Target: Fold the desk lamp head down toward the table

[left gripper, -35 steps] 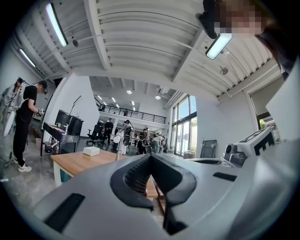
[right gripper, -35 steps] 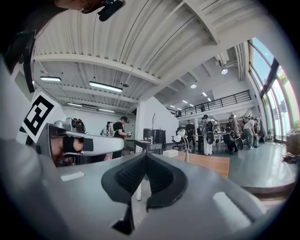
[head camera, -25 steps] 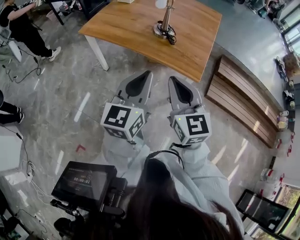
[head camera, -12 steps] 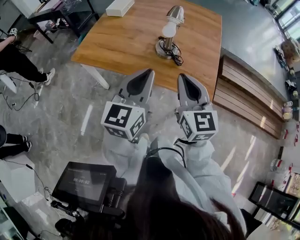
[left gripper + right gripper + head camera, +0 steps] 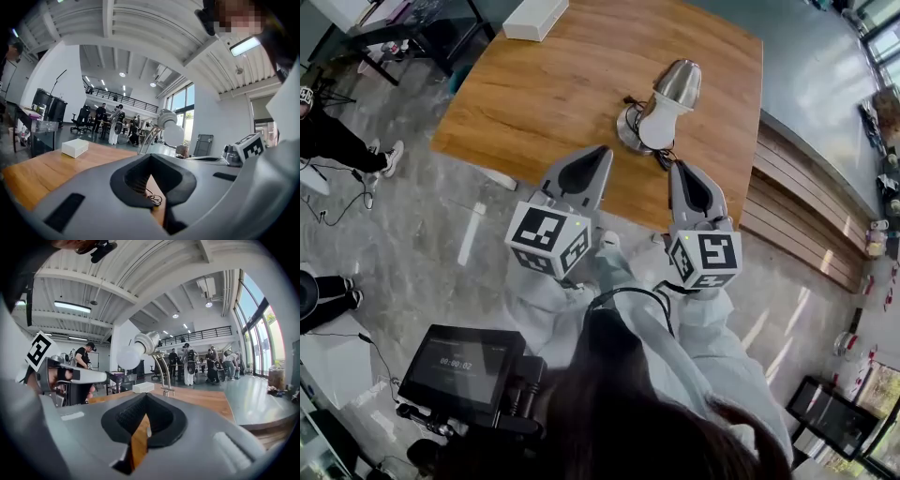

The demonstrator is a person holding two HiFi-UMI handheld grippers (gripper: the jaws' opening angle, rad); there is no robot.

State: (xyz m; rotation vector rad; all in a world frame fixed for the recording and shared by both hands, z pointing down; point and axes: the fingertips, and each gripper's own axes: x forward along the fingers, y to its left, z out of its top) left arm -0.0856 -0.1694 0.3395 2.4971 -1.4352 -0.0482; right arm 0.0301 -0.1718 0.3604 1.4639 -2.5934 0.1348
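My left tool [image 5: 600,152] and my right tool [image 5: 682,171] are both shut and hold nothing, and the desk lamp [image 5: 661,112] stands on the wooden surface [image 5: 544,84] just ahead, its head [image 5: 680,82] up high, closer to my right tool.

- The wooden counter [image 5: 544,84] stands on white legs over a grey marbled floor [image 5: 412,216].
- Right of the counter lies a slatted wooden platform [image 5: 797,225].
- Off the counter's far left corner stands a dark-framed table [image 5: 441,36].
- Beyond the counter, tall windows [image 5: 262,319] let in daylight, and a railed balcony [image 5: 206,333] runs along the white wall [image 5: 215,117].
- Above the counter, a ribbed white ceiling [image 5: 140,28] carries strip lights [image 5: 72,306].
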